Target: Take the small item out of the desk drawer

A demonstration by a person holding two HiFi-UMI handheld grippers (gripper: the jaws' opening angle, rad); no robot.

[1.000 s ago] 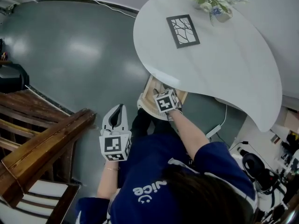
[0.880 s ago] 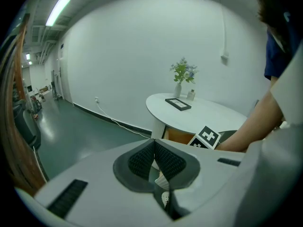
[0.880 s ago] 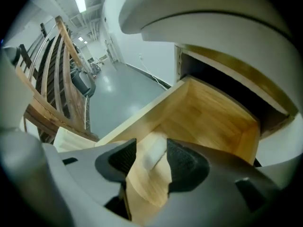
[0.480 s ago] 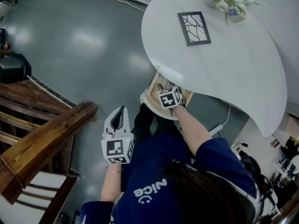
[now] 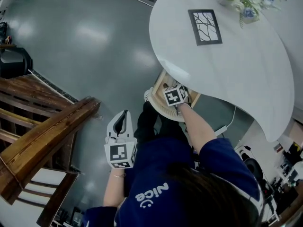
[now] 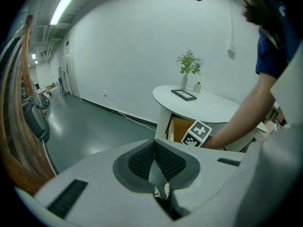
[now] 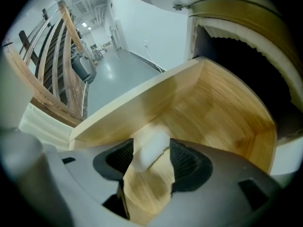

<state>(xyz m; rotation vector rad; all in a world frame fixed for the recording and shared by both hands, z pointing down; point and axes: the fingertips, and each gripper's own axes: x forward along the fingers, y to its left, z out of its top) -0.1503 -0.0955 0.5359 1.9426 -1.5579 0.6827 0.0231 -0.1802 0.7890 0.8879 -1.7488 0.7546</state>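
Observation:
A small white item lies on the wooden floor of the open drawer. My right gripper points steeply down into the drawer, with its jaws on either side of the item. They have just been opening and do not press on it. In the head view only its marker cube shows, over the drawer under the white table. My left gripper hangs shut and empty beside my leg, its pads meeting.
On the table stand a framed picture and a vase of flowers. A wooden stair rail runs along the left. A white cable trails on the grey floor under the table's right side.
My right gripper has sunk a little deeper into the drawer. My left gripper has drifted slightly lower and stayed shut.

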